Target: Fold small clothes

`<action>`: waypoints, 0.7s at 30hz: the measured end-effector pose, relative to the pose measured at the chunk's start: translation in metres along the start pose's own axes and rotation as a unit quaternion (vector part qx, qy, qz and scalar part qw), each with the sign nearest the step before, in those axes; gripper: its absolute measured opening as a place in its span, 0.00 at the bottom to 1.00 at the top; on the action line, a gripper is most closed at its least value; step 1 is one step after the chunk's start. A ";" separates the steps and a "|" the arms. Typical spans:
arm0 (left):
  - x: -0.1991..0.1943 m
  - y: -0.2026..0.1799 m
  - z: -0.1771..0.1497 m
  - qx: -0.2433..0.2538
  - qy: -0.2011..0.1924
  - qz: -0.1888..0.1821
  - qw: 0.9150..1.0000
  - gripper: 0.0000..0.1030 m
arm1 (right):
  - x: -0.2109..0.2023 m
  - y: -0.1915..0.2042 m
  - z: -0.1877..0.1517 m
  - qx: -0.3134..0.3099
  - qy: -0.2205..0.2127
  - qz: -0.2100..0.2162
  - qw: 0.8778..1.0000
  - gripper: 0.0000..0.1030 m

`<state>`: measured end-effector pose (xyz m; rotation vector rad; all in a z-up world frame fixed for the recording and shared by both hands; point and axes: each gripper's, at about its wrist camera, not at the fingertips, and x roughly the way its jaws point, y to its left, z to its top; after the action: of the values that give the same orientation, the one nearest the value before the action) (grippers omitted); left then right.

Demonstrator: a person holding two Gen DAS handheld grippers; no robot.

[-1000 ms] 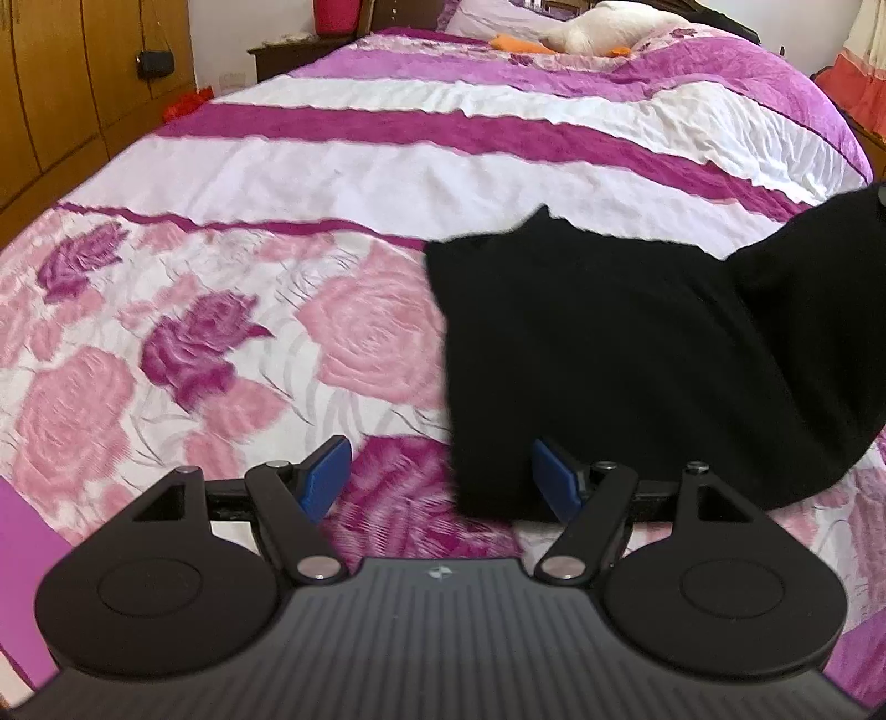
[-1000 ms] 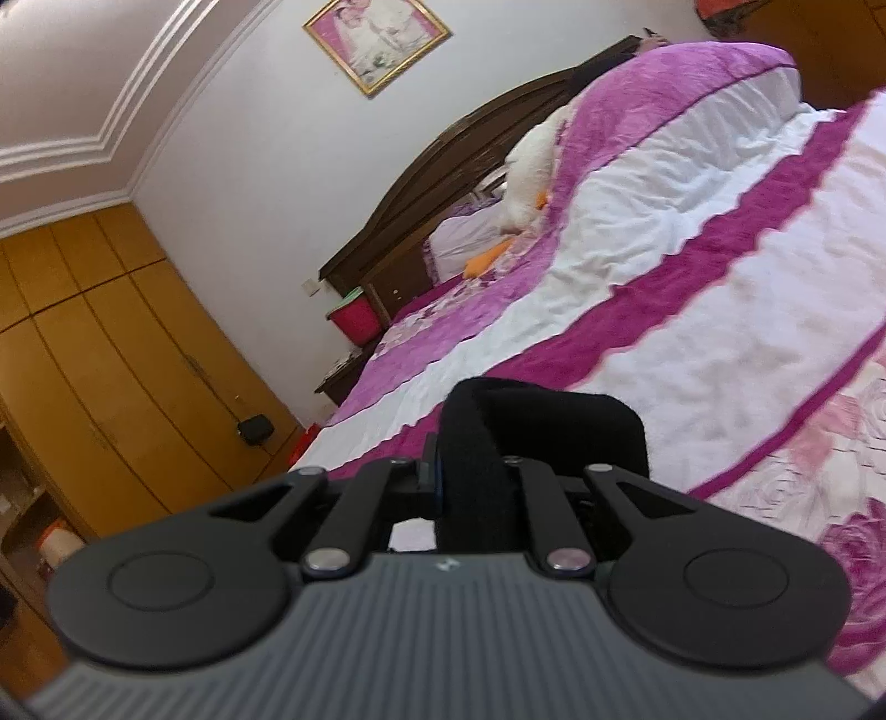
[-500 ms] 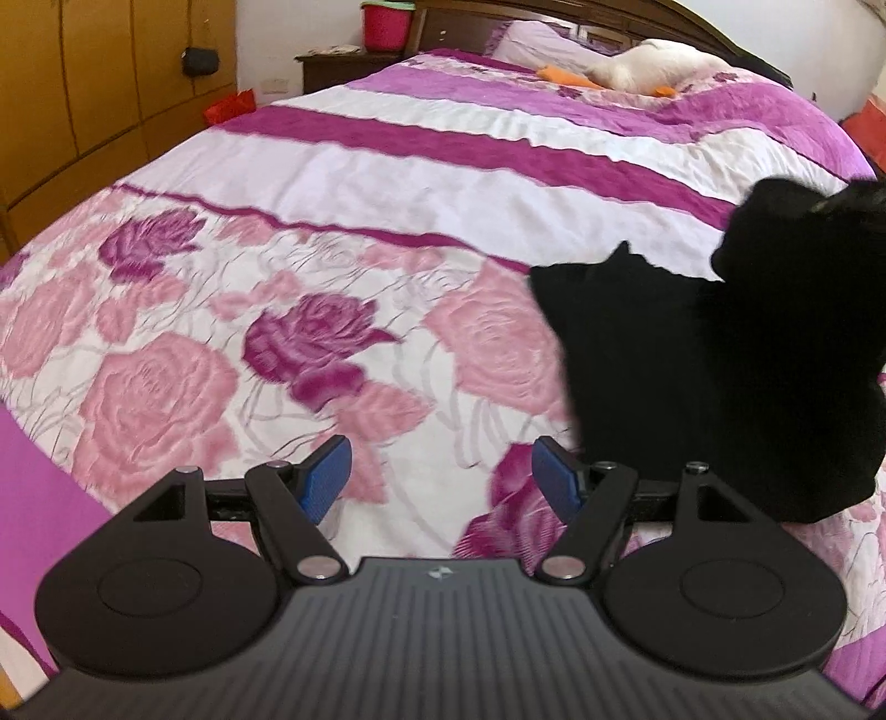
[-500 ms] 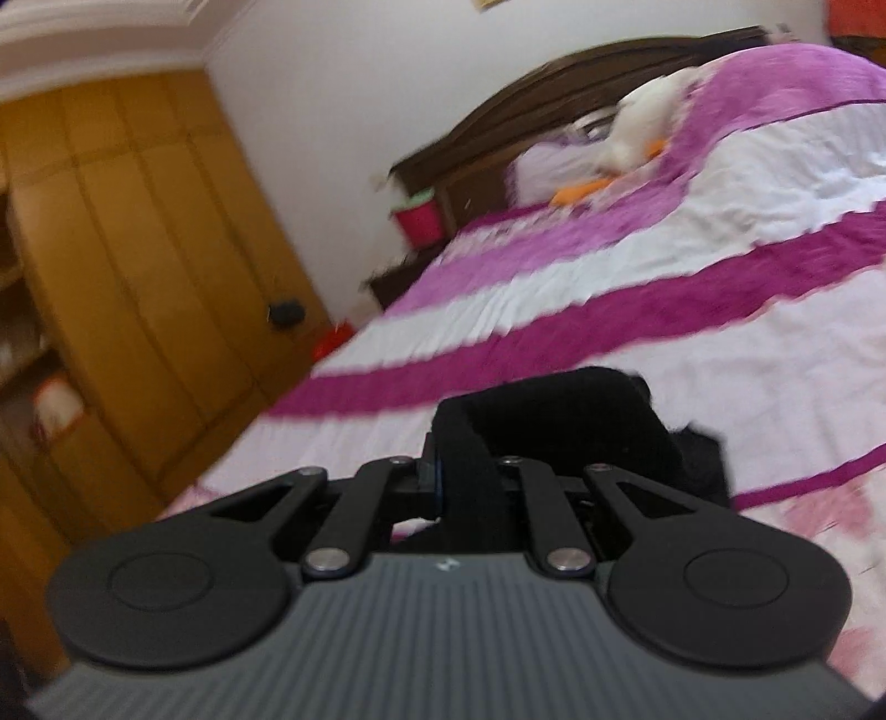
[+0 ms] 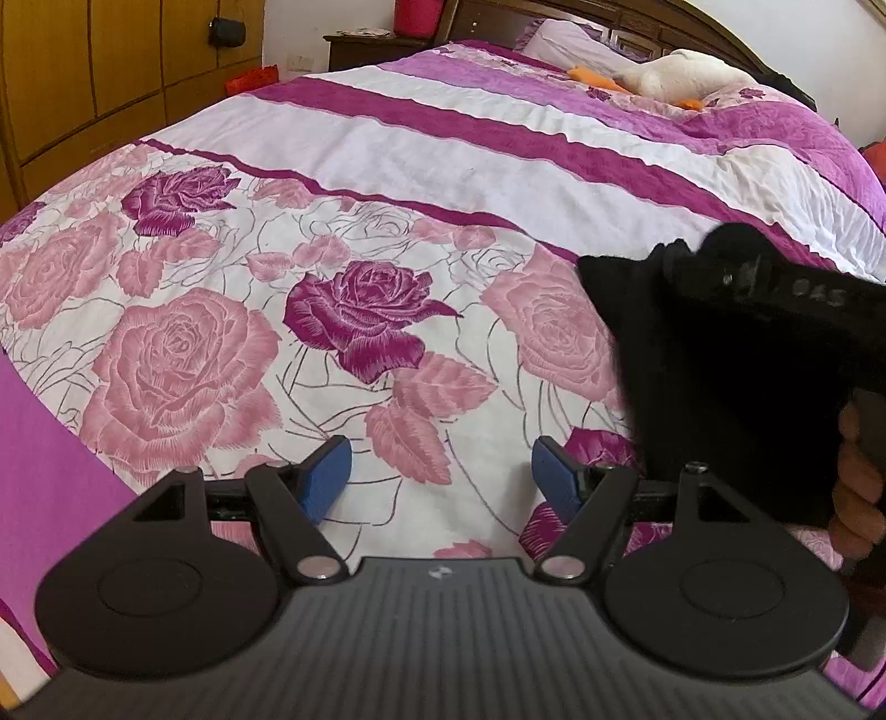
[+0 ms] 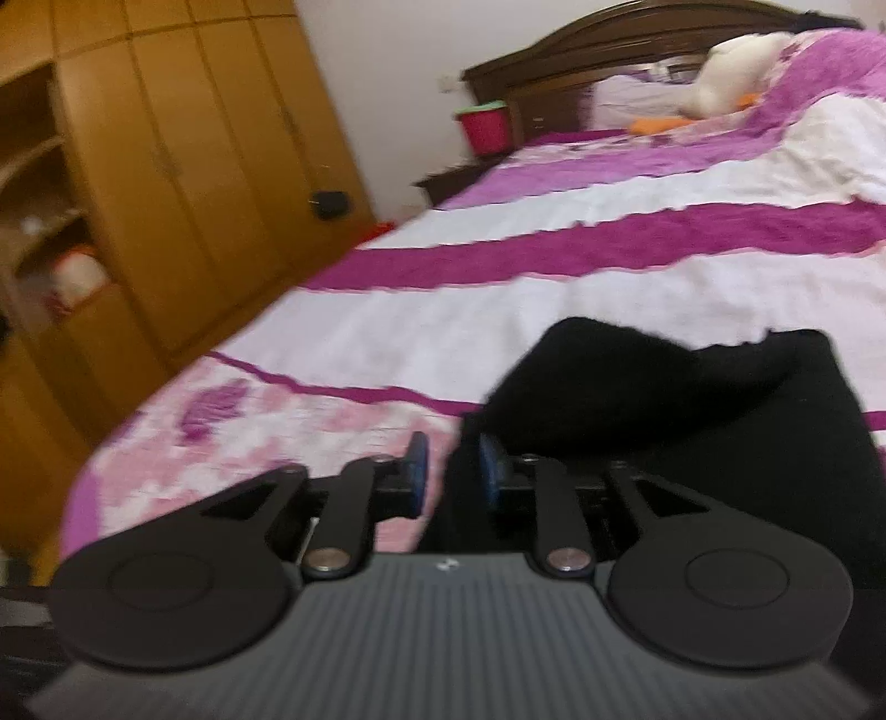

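- The black garment (image 5: 720, 376) lies on the floral end of the bedspread (image 5: 387, 183), toward the right side of the left wrist view, with one part of it bunched up off the bed where the right gripper (image 6: 447, 473) meets it.
- In the right wrist view the cloth passes between that gripper's blue pads (image 6: 416, 462), which stand a little apart. The frame is blurred, and whether they are pinching the fabric or have just let it go cannot be told.
- Judging by that raised bunch, one edge is being carried over the rest of the garment so that it lands as a fold rather than a heap.
- The left gripper (image 5: 440, 476) hangs low over bare bedspread just beside the garment's near-left edge, its jaws spread wide with nothing between them. That placement probably keeps it clear of the fold while leaving it ready to pin or smooth the cloth.
- Farther off, a white plush toy (image 5: 675, 75) rests by the pillows at the headboard (image 6: 609, 50), and a wooden wardrobe (image 6: 183, 183) lines the wall left of the bed.
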<state>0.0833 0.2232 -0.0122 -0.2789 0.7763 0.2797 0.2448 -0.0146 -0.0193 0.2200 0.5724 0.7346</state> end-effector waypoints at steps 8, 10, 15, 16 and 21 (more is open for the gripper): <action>-0.011 -0.019 0.009 0.014 -0.015 -0.012 1.000 0.74 | -0.048 0.012 0.000 -0.023 -0.014 0.023 0.999 0.35; -0.014 -0.026 0.012 0.018 -0.021 -0.017 0.999 0.74 | -0.064 0.005 0.000 -0.021 -0.020 0.012 0.999 0.35; -0.019 -0.045 0.015 0.018 -0.026 -0.045 0.998 0.74 | -0.097 -0.020 -0.003 -0.021 -0.039 -0.054 0.998 0.35; -0.019 -0.049 0.016 0.017 -0.025 -0.054 0.998 0.74 | -0.103 -0.026 -0.004 -0.022 -0.042 -0.067 0.997 0.35; -0.013 -0.072 0.019 0.011 -0.023 -0.088 0.996 0.74 | -0.124 -0.060 -0.014 0.008 -0.057 -0.128 0.990 0.35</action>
<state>0.1119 0.1609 0.0210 -0.3163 0.7051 0.1112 0.1967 -0.1433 -0.0027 0.1976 0.4878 0.4654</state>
